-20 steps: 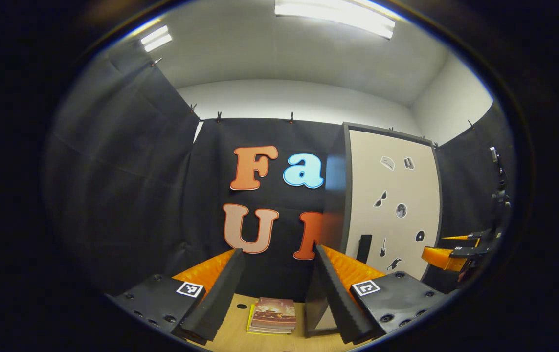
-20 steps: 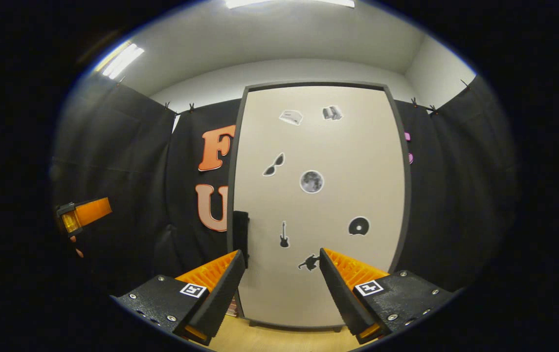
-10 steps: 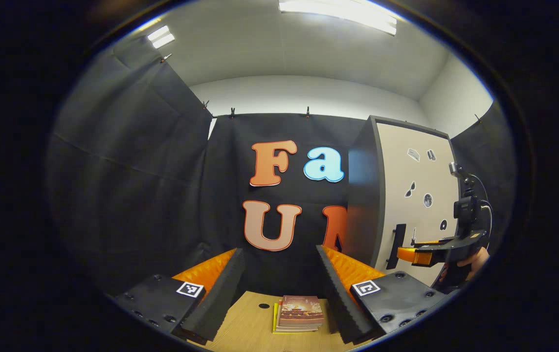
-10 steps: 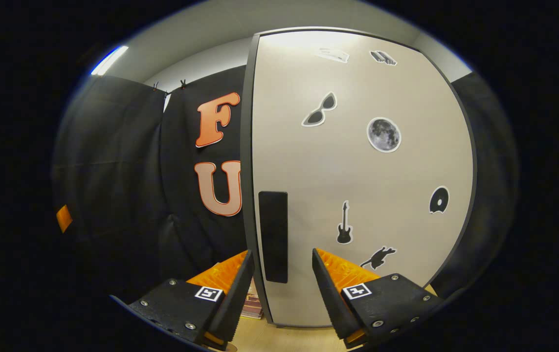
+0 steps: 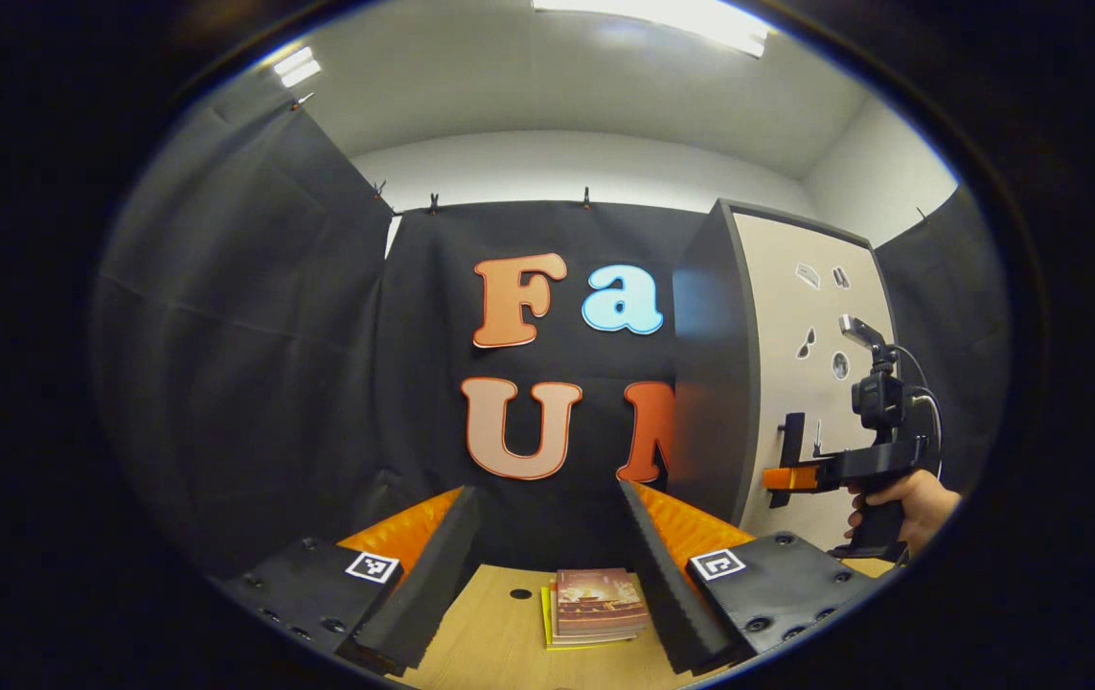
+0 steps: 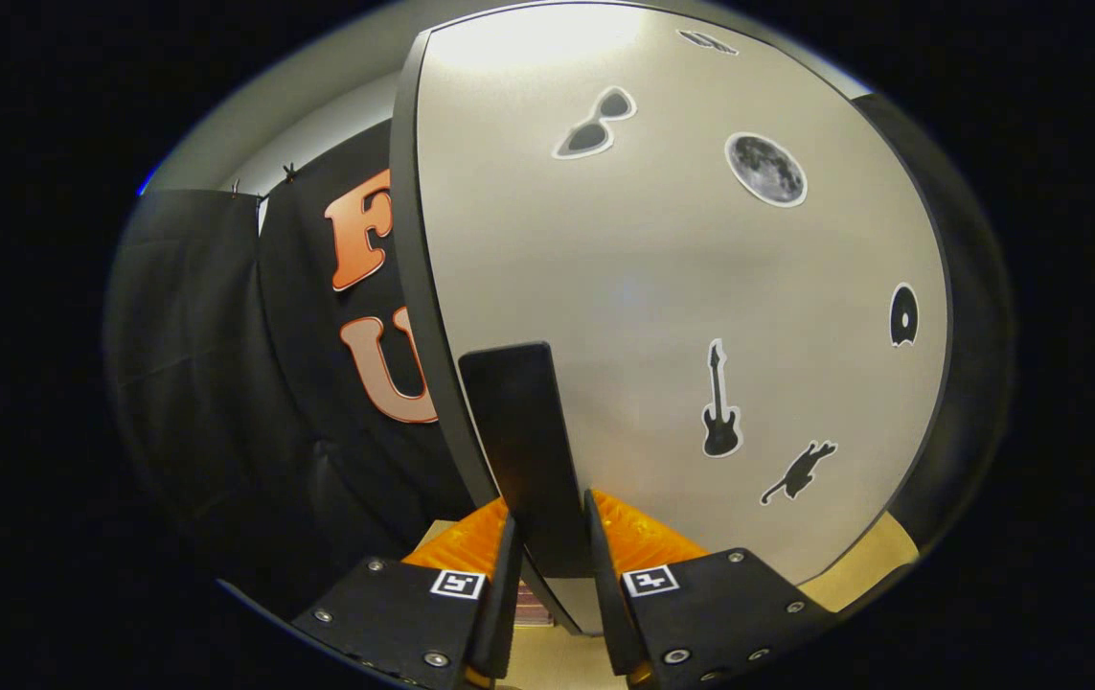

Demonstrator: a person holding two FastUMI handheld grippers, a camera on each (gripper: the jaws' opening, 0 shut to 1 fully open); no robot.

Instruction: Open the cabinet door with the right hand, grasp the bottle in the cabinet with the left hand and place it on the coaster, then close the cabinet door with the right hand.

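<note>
Black handle (image 6: 528,450) sits between my right gripper (image 6: 547,565) fingers, pads look clamped on it. Handle stiff, slim; hold at lower end, pull steady. Door (image 6: 681,316) shut, so bottle hidden inside cabinet (image 5: 715,364). Left gripper (image 5: 547,565) spread, empty, over wooden table (image 5: 490,642). Book stack (image 5: 595,606) on it. Booth cramped, black cloth round.

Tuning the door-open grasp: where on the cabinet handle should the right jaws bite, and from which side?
Grip the black handle on its lower part, coming straight at the door. It is a flat upright bar by the door's left edge, so the right gripper can straddle it with one finger on either side.
</note>
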